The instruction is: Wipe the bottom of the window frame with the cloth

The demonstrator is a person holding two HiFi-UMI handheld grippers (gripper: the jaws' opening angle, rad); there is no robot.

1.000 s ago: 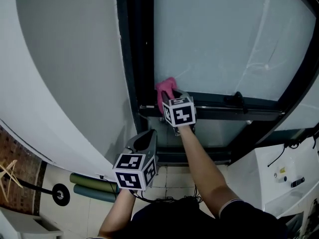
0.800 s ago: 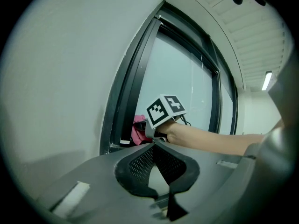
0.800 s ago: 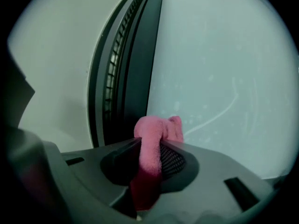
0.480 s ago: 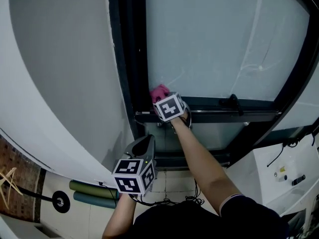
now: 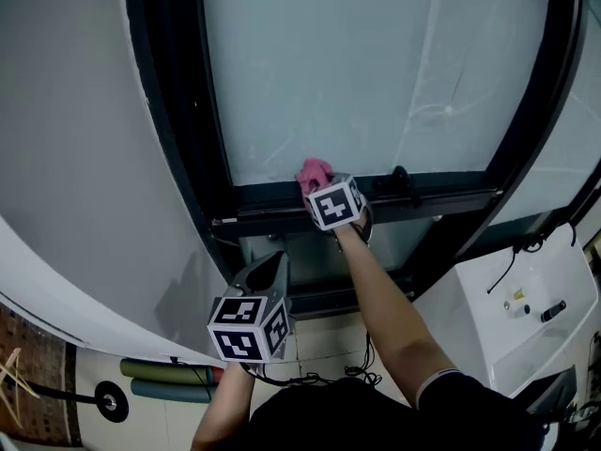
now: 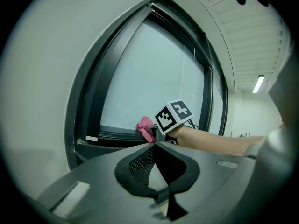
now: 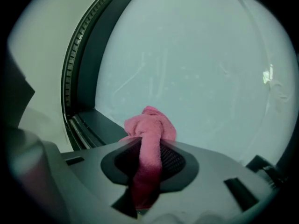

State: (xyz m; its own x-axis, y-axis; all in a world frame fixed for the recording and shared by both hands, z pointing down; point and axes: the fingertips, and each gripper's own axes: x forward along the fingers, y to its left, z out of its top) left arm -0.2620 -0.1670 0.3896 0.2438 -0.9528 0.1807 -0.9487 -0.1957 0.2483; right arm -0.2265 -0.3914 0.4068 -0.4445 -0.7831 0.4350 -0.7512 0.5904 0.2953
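A pink cloth [image 5: 313, 173] [image 7: 150, 134] [image 6: 145, 127] is pinched in my right gripper [image 5: 319, 188] [image 7: 148, 146], which is shut on it. The cloth's bunched end presses on the dark bottom rail of the window frame [image 5: 441, 201] [image 7: 100, 125], a little right of the frame's lower left corner, against the pale glass [image 5: 357, 73]. My left gripper [image 5: 268, 272] [image 6: 156, 160] hangs lower and to the left, below the rail and away from it, with its jaws shut on nothing.
A black window handle [image 5: 404, 186] sits on the rail just right of the cloth. A white curved wall [image 5: 84, 205] flanks the window at the left. A white unit with cables [image 5: 526, 308] stands at lower right, and green rolls [image 5: 169, 379] lie on the floor below.
The right gripper has slid the pink cloth rightward along the bottom rail, away from the frame's left corner and nearer the handle. The left gripper has stayed put.
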